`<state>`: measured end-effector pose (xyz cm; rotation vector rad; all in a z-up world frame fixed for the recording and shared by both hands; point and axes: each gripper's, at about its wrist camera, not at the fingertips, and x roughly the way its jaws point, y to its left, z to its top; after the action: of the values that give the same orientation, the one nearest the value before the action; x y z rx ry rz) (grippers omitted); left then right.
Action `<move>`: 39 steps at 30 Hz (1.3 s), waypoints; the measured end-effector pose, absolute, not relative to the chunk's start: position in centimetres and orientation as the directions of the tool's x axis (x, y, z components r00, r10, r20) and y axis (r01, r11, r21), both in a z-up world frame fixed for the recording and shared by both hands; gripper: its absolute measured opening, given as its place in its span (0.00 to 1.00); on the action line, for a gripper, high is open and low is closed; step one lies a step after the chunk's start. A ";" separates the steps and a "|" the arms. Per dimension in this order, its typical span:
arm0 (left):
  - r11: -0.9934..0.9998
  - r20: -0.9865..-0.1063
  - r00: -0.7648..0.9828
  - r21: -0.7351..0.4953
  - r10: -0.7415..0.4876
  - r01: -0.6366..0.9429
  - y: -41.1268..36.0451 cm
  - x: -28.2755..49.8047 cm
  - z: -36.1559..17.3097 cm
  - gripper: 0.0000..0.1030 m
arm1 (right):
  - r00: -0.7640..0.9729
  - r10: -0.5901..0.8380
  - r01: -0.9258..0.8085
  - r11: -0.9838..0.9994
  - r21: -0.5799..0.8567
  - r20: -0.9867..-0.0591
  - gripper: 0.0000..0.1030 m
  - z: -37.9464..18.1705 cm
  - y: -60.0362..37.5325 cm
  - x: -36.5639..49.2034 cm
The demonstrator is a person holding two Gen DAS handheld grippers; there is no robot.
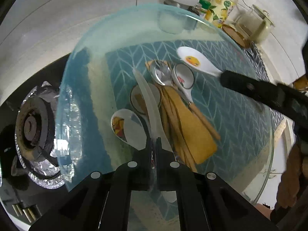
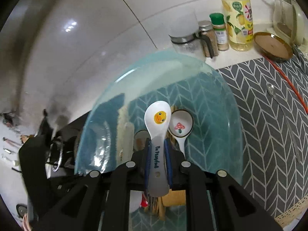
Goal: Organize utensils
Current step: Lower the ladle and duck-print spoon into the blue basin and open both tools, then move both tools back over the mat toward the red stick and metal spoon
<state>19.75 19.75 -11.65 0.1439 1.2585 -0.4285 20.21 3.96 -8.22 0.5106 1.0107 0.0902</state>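
With the left tongs (image 1: 153, 144) clamped on the glass bowl's (image 1: 115, 30) rim, the right tongs (image 2: 157, 152) gripped the duck spoon (image 2: 157, 123) above it, seemingly mid-sorting; next likely needs placement elsewhere.

white countertop (image 2: 119, 44) w/ grey herringbone mat (image 2: 269, 115). on mat: teal glass bowl (image 2: 221, 88), metal spoon (image 2: 271, 90), brown lid (image 2: 273, 47). on bare counter at back: oil bottle (image 2: 237, 17), two spice jars (image 2: 219, 31), glass jug (image 2: 184, 36). gas burner (image 1: 30, 129) at left.

Gas burner (image 1: 30, 129), lemon-label bottle (image 2: 237, 19), green-capped spice jar (image 2: 219, 31), grey chevron mat (image 2: 269, 115).
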 end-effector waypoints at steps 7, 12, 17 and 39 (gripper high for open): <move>0.910 -0.932 0.260 -0.138 -0.253 0.391 19.8 19.2 -11.7 0.05 | 0.437 0.288 0.242 0.875 0.420 -0.852 0.14 -11.4 5.0 22.3; 0.917 -0.928 0.262 -0.160 -0.266 0.365 20.1 19.0 -11.4 0.08 | 0.370 0.269 0.261 0.888 0.378 -0.889 0.15 -11.9 5.7 22.6; 0.925 -0.912 0.312 -0.148 -0.265 0.350 19.9 18.4 -9.1 0.26 | 0.433 0.297 0.213 0.884 0.416 -0.851 0.15 -9.0 5.0 21.8; 0.914 -0.812 0.446 -0.247 -0.377 0.322 -7.1 17.6 -6.6 0.60 | 0.719 0.117 0.076 0.967 0.244 -0.685 0.33 -5.3 -24.8 17.0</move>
<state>17.58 -7.08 -6.59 -0.0591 1.0211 -0.4331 16.96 -24.78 -5.33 0.2643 0.7703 0.0231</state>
